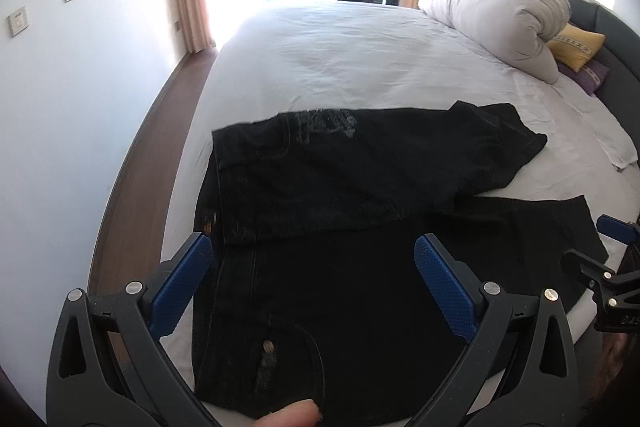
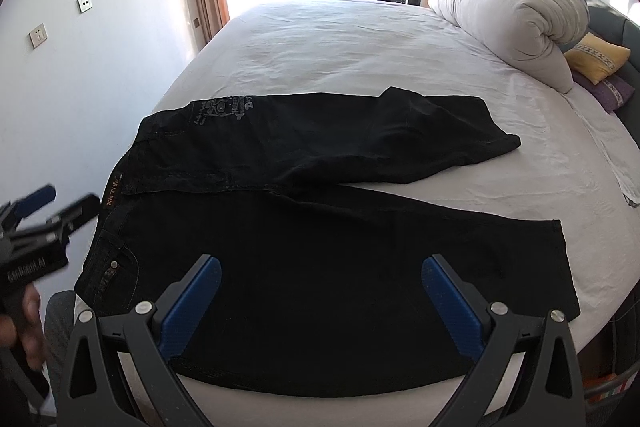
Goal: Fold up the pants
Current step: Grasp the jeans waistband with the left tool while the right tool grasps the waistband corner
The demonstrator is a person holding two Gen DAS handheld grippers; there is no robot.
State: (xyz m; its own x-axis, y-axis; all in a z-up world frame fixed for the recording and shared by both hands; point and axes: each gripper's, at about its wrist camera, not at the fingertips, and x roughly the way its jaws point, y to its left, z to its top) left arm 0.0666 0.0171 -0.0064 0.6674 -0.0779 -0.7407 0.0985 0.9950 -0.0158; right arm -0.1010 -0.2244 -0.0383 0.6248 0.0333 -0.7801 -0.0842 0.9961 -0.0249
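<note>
Black pants (image 1: 340, 227) lie spread on the white bed (image 1: 340, 67), waist to the left, legs to the right. The far leg (image 2: 400, 135) is bunched and angled away; the near leg (image 2: 400, 259) lies flat along the front edge. My left gripper (image 1: 312, 247) is open and empty, above the waist and pocket area. My right gripper (image 2: 320, 267) is open and empty, above the near leg. Each gripper shows in the other's view: the right one at the right edge (image 1: 616, 231), the left one at the left edge (image 2: 44, 211).
A rolled white duvet (image 2: 516, 23) and a yellow pillow (image 2: 598, 57) sit at the headboard on the right. A folded white cloth (image 2: 620, 163) lies at the right bed edge. A white wall with sockets (image 2: 38, 35) is left; a glass door stands behind.
</note>
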